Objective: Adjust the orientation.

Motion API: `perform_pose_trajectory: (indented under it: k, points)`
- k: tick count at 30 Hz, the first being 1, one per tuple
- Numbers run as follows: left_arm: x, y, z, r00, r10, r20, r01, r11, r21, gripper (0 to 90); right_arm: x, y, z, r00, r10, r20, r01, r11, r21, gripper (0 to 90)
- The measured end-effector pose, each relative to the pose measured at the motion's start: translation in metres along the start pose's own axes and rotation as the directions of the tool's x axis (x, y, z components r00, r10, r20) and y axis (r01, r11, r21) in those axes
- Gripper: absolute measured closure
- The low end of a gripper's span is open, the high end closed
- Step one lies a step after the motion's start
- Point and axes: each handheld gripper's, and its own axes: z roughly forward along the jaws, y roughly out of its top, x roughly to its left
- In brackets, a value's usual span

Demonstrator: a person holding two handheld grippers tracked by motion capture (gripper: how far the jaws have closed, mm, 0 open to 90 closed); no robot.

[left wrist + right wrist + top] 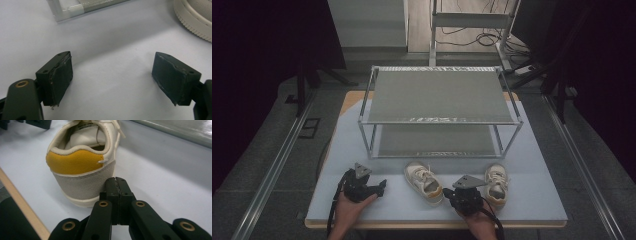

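Observation:
Two white sneakers stand on the pale blue table top [537,165] in front of a two-shelf metal shoe rack [439,107]. The left sneaker [423,181] has a yellow heel patch; the right sneaker [496,184] stands beside my right hand. My right gripper [448,196] is shut with nothing in it. In the right gripper view its tips [115,180] sit just behind the heel of the yellow-patched sneaker [82,167]. My left gripper [379,187] is open and empty, its jaws [112,72] wide apart over bare table, with a sneaker sole [192,17] ahead to the right.
The rack's front corner foot [71,11] lies ahead of the left gripper. Both rack shelves are bare. The table's wooden front edge [20,202] runs close beside the right gripper. Dark floor, rails and a metal frame [472,20] surround the table.

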Motion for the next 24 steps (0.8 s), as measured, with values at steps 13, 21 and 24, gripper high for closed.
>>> perform_pose_trajectory:
  k: [13,21,24]
  points:
    - [0.005,-0.001,-0.002,0.9990,-0.036,0.027,0.036,0.9992,-0.015,18.2,0.041,0.007,0.031,0.9883,-0.064,-0.138,0.065,0.998,0.002,89.9]
    - [0.005,-0.002,-0.004,0.9984,-0.039,0.040,0.040,0.9991,-0.017,18.1,0.056,0.020,0.054,0.9758,-0.086,-0.201,0.083,0.996,-0.026,89.9]
    - [0.006,-0.002,-0.004,0.9977,-0.045,0.051,0.047,0.9987,-0.022,18.2,0.057,0.022,0.053,0.9764,-0.097,-0.193,0.093,0.995,-0.028,89.7]
